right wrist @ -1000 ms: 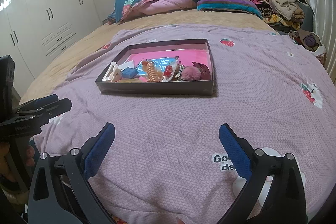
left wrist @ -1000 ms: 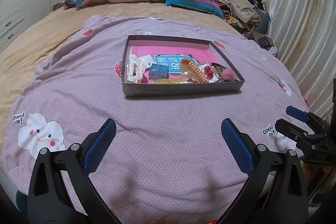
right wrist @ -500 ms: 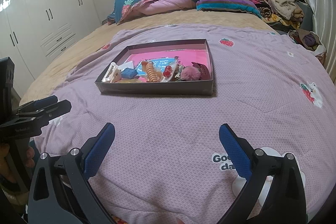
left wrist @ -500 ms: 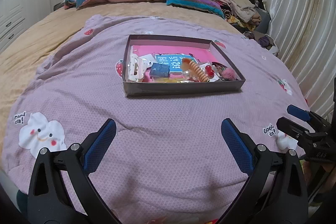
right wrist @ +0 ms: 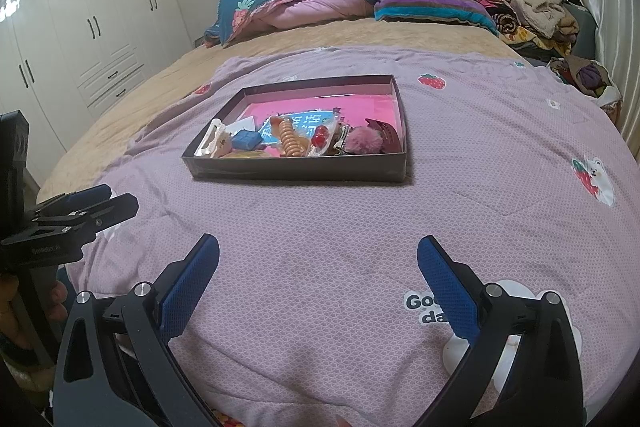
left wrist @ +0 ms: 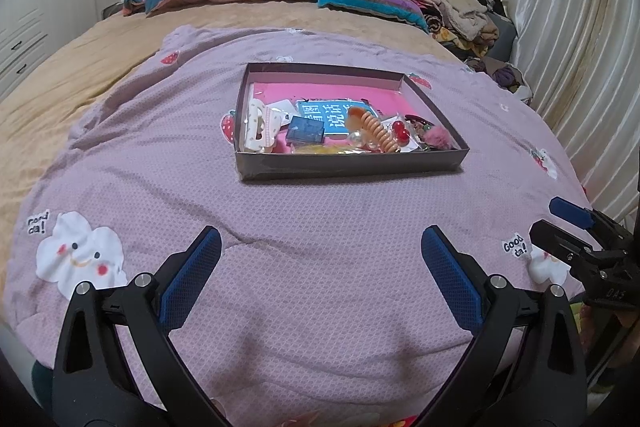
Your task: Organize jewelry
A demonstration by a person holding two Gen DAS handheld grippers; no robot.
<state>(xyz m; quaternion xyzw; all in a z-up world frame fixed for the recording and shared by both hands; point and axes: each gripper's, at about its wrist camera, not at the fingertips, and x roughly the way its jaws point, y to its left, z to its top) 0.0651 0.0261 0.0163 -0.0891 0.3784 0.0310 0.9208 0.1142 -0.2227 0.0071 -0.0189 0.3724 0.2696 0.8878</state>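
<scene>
- You are in a bedroom, over a bed spread with a lilac quilt (left wrist: 320,227); a striped blanket (left wrist: 368,1) and a heap of clothes (left wrist: 460,11) lie at the far end, and a pale curtain (left wrist: 580,39) hangs at the right.
- Left wrist view: the quilt carries the print "Good da!" twice, once beside a white cloud figure (left wrist: 78,255) and once near the right edge.
- One shallow dark tray (left wrist: 352,167) sits in the middle of the quilt, holding the jewelry: one white claw clip (left wrist: 258,127), one small blue box (left wrist: 305,130), one orange spiral hair tie (left wrist: 376,131), one pair of red cherry beads (left wrist: 400,131) and one pink pom-pom (left wrist: 438,138), all on a pink card with a blue label in Chinese characters (left wrist: 332,113).
- Your left gripper (left wrist: 320,251) hangs wide open above the bare quilt, holding nothing, well short of the tray.
- Right wrist view: white wardrobes (right wrist: 80,27) line the left wall; one tray (right wrist: 300,173) lies ahead, and "Goo… da" shows on the quilt beside the right finger.
- Your right gripper (right wrist: 318,259) is spread wide and empty, touching nothing.
</scene>
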